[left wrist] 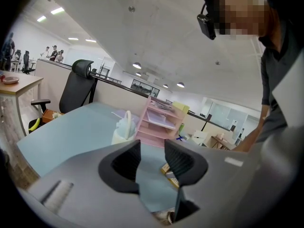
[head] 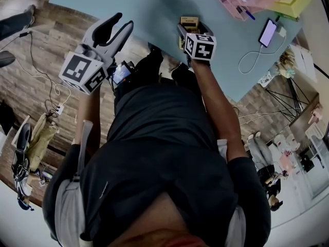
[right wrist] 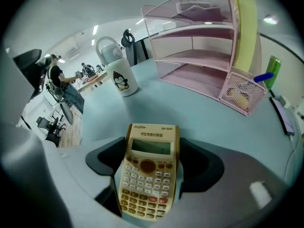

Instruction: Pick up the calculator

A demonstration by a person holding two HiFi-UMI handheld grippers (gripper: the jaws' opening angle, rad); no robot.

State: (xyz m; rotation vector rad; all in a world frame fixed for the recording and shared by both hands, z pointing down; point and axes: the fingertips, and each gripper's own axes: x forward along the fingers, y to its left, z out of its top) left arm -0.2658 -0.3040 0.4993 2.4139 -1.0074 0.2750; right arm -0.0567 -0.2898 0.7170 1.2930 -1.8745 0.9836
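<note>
A cream-yellow scientific calculator (right wrist: 148,170) lies keys up on the pale blue table (right wrist: 213,118), its display toward the far side. My right gripper (right wrist: 151,148) points steeply down over it, one black pad against each long edge of the calculator. In the head view the calculator (head: 189,22) shows just beyond the right gripper (head: 191,32), near the table's front edge. My left gripper (head: 110,27) hangs in the air at the table's left edge. In its own view the left gripper (left wrist: 153,158) stands open with nothing between its pads.
A pink mesh file tray (right wrist: 199,56) with a mesh pen cup (right wrist: 240,91) stands behind the calculator. Left of it stands a white bottle with a penguin print (right wrist: 119,75). A phone on a white cable (head: 268,32) lies at the table's right. An office chair (left wrist: 76,84) stands at the far side.
</note>
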